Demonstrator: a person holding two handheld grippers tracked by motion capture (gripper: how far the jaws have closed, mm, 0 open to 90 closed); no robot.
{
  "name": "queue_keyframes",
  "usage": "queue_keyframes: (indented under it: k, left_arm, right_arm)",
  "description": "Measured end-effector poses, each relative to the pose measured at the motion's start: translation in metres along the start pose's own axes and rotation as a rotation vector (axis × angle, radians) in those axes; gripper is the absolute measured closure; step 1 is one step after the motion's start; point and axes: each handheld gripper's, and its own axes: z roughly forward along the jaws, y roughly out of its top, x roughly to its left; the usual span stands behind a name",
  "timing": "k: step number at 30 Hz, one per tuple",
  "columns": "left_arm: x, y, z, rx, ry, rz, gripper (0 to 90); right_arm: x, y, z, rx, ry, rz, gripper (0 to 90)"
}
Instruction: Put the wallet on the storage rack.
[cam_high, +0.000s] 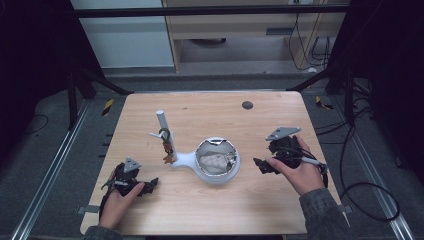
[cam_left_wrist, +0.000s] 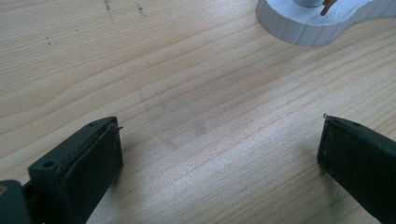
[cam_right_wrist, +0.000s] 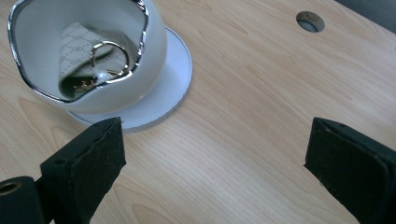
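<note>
A white bowl (cam_high: 217, 160) with a silver rim stands on a white stand at the table's middle. In the right gripper view the bowl (cam_right_wrist: 140, 79) holds a patterned cloth (cam_right_wrist: 77, 44), and a gold hoop earring (cam_right_wrist: 109, 58) with a pearl lies on it. A white post (cam_high: 162, 124) rises from the stand's left end, with small brown pieces (cam_high: 168, 147) hanging on it. My right gripper (cam_high: 260, 165) is open just right of the bowl, its jaws (cam_right_wrist: 215, 154) wide over bare wood. My left gripper (cam_high: 150, 184) is open near the front left, jaws (cam_left_wrist: 219, 154) apart above the table.
The stand's ribbed white base (cam_left_wrist: 299, 28) lies ahead of the left gripper. A round hole (cam_high: 247, 105) marks the wooden table's far side, also in the right gripper view (cam_right_wrist: 310, 21). Black frame bars and cables surround the table (cam_high: 280, 210).
</note>
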Motion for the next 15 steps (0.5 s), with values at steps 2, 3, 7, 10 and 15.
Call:
queue_keyframes:
  k: [2,3,7,10,15]
  left_arm:
    - [0.000,0.000,0.000,0.000,0.000,0.000,0.0]
    - [0.000,0.000,0.000,0.000,0.000,0.000,0.0]
    - [0.000,0.000,0.000,0.000,0.000,0.000,0.0]
    - [0.000,0.000,0.000,-0.002,-0.001,-0.002,0.0]
    - [0.000,0.000,0.000,-0.002,0.000,-0.001,0.0]
  right_arm:
    - [-0.006,-0.009,0.000,-0.007,-0.004,0.018,4.8]
    - [-0.006,-0.009,0.000,-0.007,-0.004,0.018,4.8]
    - [-0.019,-0.032,0.007,-0.021,-0.009,0.067,6.1]
    - [-0.025,-0.047,0.015,-0.021,-0.007,0.097,6.7]
    - [-0.028,-0.068,0.031,-0.009,0.010,0.125,8.0]
